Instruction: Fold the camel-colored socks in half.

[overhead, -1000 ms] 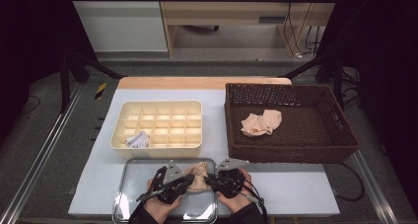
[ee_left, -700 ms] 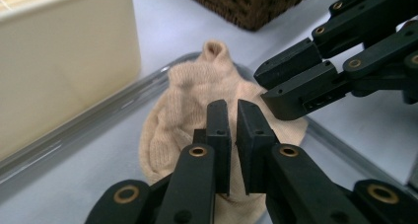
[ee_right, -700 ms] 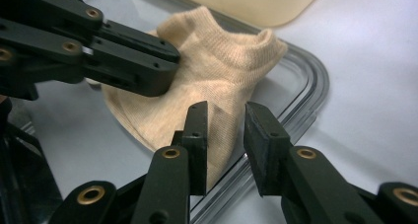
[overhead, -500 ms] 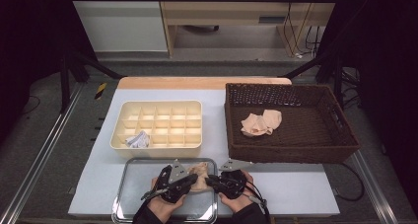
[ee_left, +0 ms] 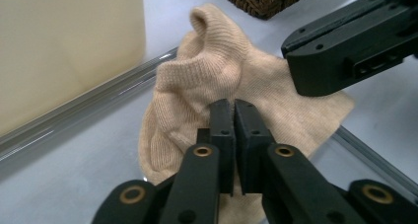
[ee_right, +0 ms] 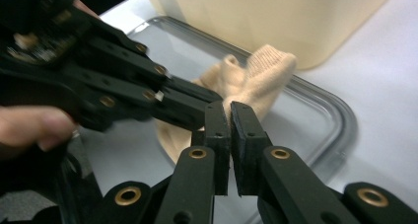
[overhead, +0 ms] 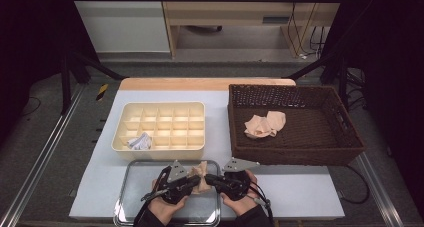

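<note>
A beige knitted sock [overhead: 202, 170] lies bunched on the far part of a metal tray [overhead: 134, 199] at the table's near edge. My left gripper [overhead: 194, 179] comes from the left and pinches the sock's fabric [ee_left: 207, 81]. Its jaws have just eased open a trifle, with fabric still between them. My right gripper [overhead: 208, 177] comes from the right, tip to tip with the left one. Its jaws have just been closing and now press on a fold of the sock [ee_right: 251, 78]. The left gripper view has the right gripper [ee_left: 345, 51] close above the sock.
A cream compartment box [overhead: 172, 109] stands just beyond the tray, with a crumpled white thing [overhead: 140, 142] in a near-left cell. A dark wicker basket [overhead: 300, 154] at the right holds more beige socks [overhead: 265, 124]. The white table top [overhead: 300, 192] stretches right of the tray.
The right gripper's jaws have closed onto the sock, and its tip has edged toward the left gripper. Both hands have otherwise stayed over the tray.
</note>
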Available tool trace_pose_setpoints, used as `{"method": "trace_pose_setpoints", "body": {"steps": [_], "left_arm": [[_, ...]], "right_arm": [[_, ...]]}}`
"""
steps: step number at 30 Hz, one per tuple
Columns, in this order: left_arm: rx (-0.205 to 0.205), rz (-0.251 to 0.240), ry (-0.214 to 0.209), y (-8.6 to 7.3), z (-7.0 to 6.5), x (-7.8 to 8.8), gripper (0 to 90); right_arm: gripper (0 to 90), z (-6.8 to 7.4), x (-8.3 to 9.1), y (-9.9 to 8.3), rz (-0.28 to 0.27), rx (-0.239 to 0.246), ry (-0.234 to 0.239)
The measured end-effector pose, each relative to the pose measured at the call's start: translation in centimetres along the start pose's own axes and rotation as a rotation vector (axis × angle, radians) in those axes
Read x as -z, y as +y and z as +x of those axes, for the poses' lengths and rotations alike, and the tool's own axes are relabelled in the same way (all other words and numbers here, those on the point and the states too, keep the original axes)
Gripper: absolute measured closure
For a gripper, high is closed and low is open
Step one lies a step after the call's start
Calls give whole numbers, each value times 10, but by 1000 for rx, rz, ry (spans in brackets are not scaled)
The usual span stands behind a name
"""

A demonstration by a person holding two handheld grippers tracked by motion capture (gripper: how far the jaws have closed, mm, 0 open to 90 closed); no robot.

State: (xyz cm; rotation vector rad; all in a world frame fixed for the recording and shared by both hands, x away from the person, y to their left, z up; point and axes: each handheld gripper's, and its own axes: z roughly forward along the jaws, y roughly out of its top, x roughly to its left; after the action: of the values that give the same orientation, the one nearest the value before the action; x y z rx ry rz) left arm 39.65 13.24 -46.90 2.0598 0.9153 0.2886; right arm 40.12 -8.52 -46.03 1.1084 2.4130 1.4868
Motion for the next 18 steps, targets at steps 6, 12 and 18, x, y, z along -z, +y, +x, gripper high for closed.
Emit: {"method": "trace_pose_setpoints", "body": {"steps": [6,12,18], "left_arm": [[-7,7,30,-2,0,0,854],[-13,7,29,-2,-4,-5,876],[10,-14,-5,-2,2,6,880]], "right_arm": [[873,-3,0,-1,13,-6,-25],[873,4,-2,4,-21,2,48],[871,5,-3,5,-8,8,43]]}}
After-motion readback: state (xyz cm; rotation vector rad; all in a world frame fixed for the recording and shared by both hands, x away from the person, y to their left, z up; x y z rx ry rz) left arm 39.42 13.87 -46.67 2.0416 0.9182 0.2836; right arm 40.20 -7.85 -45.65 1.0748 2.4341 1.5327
